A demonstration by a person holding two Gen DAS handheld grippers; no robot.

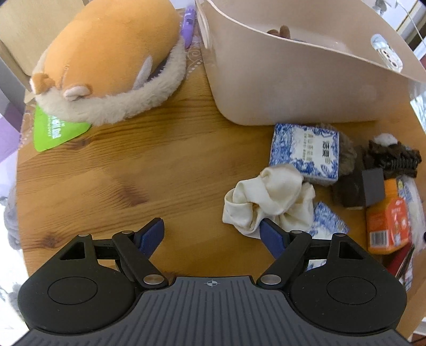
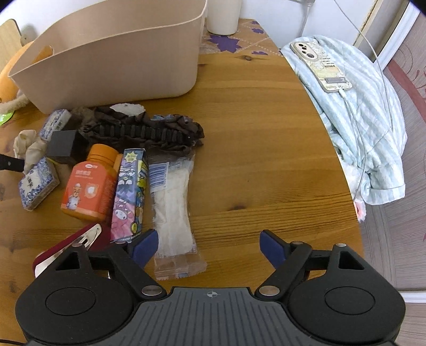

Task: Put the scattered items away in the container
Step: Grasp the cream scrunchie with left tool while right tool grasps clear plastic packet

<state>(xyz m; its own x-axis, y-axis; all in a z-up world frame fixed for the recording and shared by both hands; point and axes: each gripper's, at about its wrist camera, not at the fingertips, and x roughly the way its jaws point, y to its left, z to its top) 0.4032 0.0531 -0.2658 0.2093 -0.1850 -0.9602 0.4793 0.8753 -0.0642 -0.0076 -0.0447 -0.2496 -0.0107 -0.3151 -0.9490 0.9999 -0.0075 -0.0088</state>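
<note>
A beige plastic bin [image 1: 293, 87] stands at the table's far side; it also shows in the right wrist view [image 2: 111, 66]. Scattered before it lie a cream cloth [image 1: 269, 199], blue-patterned packs [image 1: 306, 149], a dark hair claw [image 2: 143, 130], an orange bottle [image 2: 89, 183], a cartoon box [image 2: 130, 191], a clear wrapped packet [image 2: 174, 213] and a red clip [image 2: 72, 244]. My left gripper [image 1: 211, 234] is open and empty, its right finger beside the cloth. My right gripper [image 2: 210, 244] is open and empty, the packet by its left finger.
An orange plush hamster [image 1: 111, 61] lies at the far left over a green card [image 1: 56, 130], with a purple pen [image 1: 189, 24] behind. A striped cloth with a charging phone [image 2: 319, 66] drapes the right table edge. A white cup [image 2: 223, 16] stands behind the bin.
</note>
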